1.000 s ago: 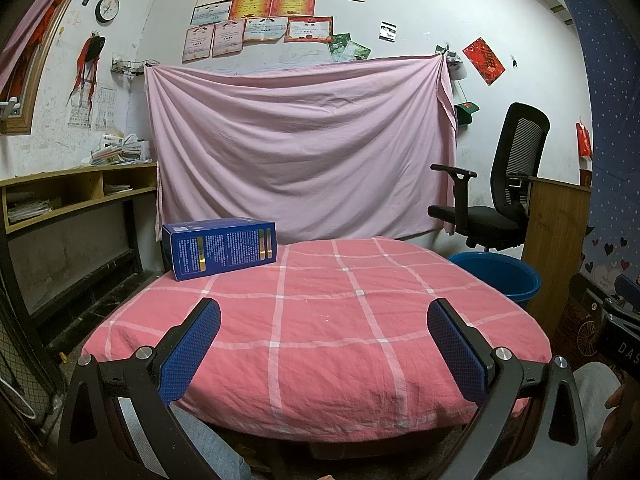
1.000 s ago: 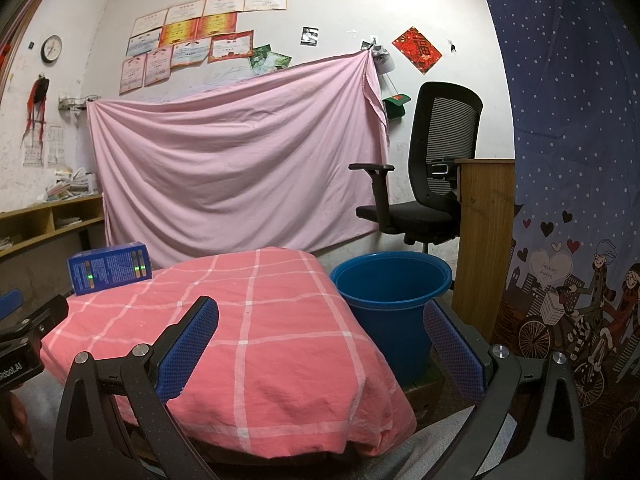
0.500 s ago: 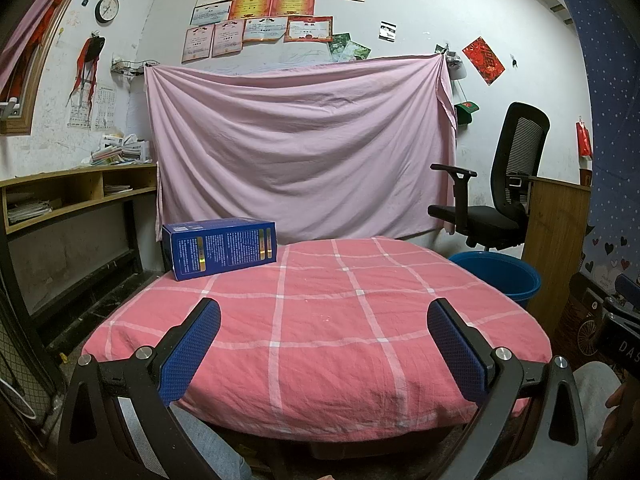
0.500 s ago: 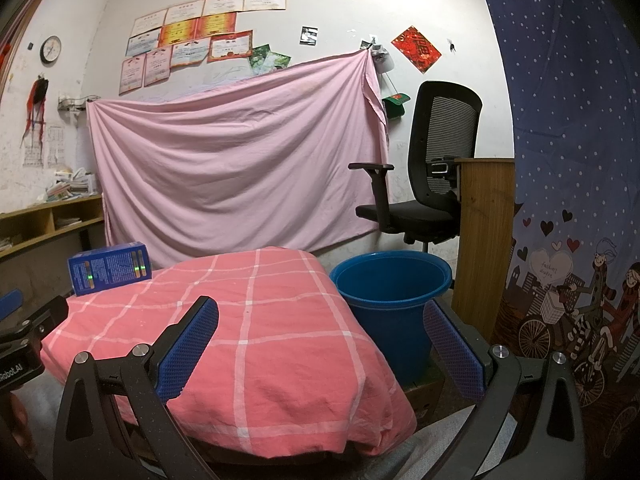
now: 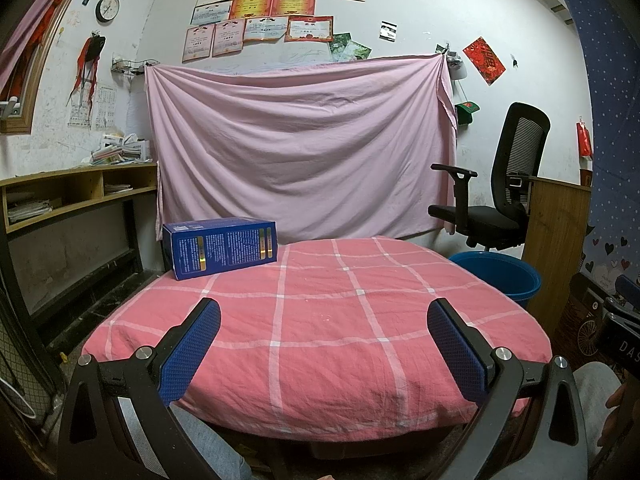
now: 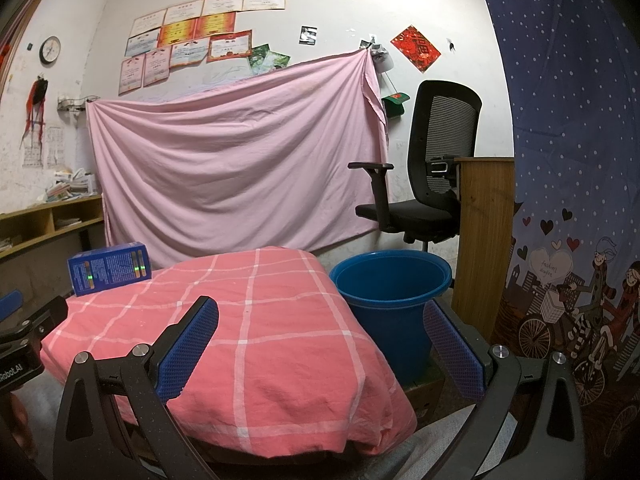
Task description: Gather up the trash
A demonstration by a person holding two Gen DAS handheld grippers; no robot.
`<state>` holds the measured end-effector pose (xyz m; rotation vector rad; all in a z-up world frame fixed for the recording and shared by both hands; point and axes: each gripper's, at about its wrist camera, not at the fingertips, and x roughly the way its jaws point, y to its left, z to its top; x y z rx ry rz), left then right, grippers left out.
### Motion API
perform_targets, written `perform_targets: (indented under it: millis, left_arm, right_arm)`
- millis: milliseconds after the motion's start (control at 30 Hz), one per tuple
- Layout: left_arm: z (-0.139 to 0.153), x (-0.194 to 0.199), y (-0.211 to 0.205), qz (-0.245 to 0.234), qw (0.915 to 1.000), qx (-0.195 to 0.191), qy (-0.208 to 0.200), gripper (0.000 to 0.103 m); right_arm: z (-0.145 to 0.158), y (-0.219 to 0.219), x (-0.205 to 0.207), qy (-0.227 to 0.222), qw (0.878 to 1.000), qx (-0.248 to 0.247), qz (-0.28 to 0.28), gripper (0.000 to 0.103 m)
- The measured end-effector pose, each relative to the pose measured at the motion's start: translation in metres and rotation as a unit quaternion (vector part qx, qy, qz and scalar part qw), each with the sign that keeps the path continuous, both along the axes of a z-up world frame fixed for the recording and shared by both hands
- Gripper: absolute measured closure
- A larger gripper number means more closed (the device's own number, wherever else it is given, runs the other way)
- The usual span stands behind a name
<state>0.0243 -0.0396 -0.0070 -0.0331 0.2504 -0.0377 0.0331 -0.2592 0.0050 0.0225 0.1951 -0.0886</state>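
Blue-padded left hand-held gripper (image 5: 324, 344) was spread wide, gripping nothing, low at the near edge of the surface (image 5: 320, 340) under its pink checked cloth. Right hand-held gripper (image 6: 320, 340) was equally wide and empty, over the cloth's right front corner. Blue box (image 5: 220, 248) lay on its long side at the far left corner, well apart from both. Blue bucket (image 6: 390, 280) stood on the floor just beside the surface's right edge, office chair (image 6: 424, 168) behind it.

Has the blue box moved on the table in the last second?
No. The blue box sits at the same far left corner of the pink cloth, against the hanging sheet.
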Motion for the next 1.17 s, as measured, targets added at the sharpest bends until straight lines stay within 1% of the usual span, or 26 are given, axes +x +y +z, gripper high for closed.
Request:
perform_targets:
  millis: [600,667,733,967,1167]
  left_arm:
    - [-0.0001,0.0004,-0.0001,-0.001,1.0,0.001,0.005,0.002]
    - [-0.0002,0.0006,-0.0005,0.001,1.0,0.005,0.008,0.002]
    - [-0.0013,0.0001,-0.0019,0.017,0.9997,0.017,0.004,0.002]
    - [-0.0062,0.0013,-0.0008,0.017,0.9995,0.028,0.0,0.002]
    - [-0.0092,0.005,-0.0001,0.02,0.9994,0.027,0.003,0.002]
  right_arm:
    - [0.0002,-0.0004,0.0001,0.0,1.0,0.0,0.0,0.0]
    - [0.0003,-0.0004,0.0002,0.0,1.0,0.0,0.0,0.0]
    - [0.0004,-0.0003,0.0,0.0,1.0,0.0,0.0,0.0]
    - [0.0005,0.0002,-0.0002,0.001,1.0,0.0,0.0,0.0]
    - [0.0007,0.001,-0.0005,0.001,1.0,0.001,0.0,0.0]
